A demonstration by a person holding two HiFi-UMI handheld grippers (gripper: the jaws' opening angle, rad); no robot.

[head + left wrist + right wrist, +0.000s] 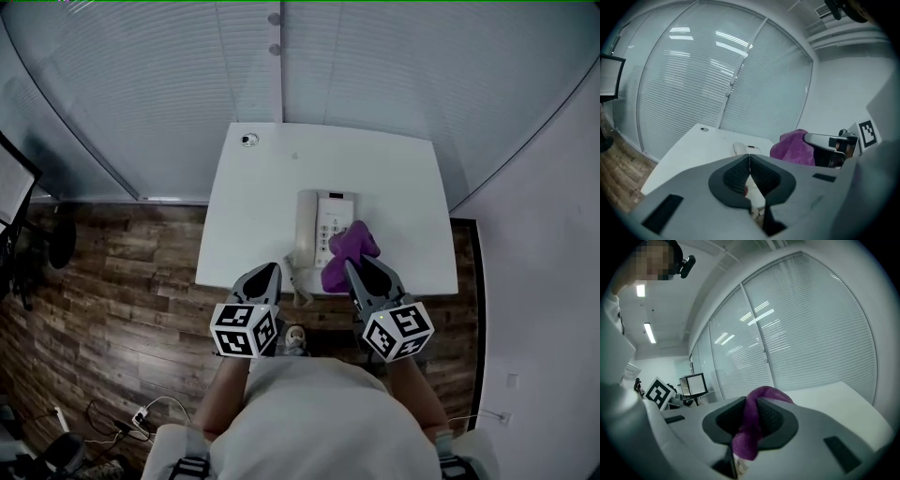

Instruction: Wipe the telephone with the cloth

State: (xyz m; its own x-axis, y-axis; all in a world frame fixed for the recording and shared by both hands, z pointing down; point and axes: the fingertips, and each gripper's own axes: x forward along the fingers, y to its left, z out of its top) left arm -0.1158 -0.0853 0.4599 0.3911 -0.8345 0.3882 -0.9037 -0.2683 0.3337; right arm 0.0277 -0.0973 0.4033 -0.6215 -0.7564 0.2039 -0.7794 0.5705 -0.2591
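L gripper (271, 269) & R gripper (351, 266) are held side by side at the near edge of the white table (394, 178), pointing slightly down; L jaws are together w/ nothing between, R jaws are clamped on the purple cloth (350, 249), above the right side of the white telephone (317, 225). Wood-plank floor (122, 272) lies left; window blinds (159, 84) fill the far side.

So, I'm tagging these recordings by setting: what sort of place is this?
Probably an office: a white corded desk telephone sits on a plain white table, glass walls with closed slatted blinds stand behind, and a dark-framed monitor shows nearby.
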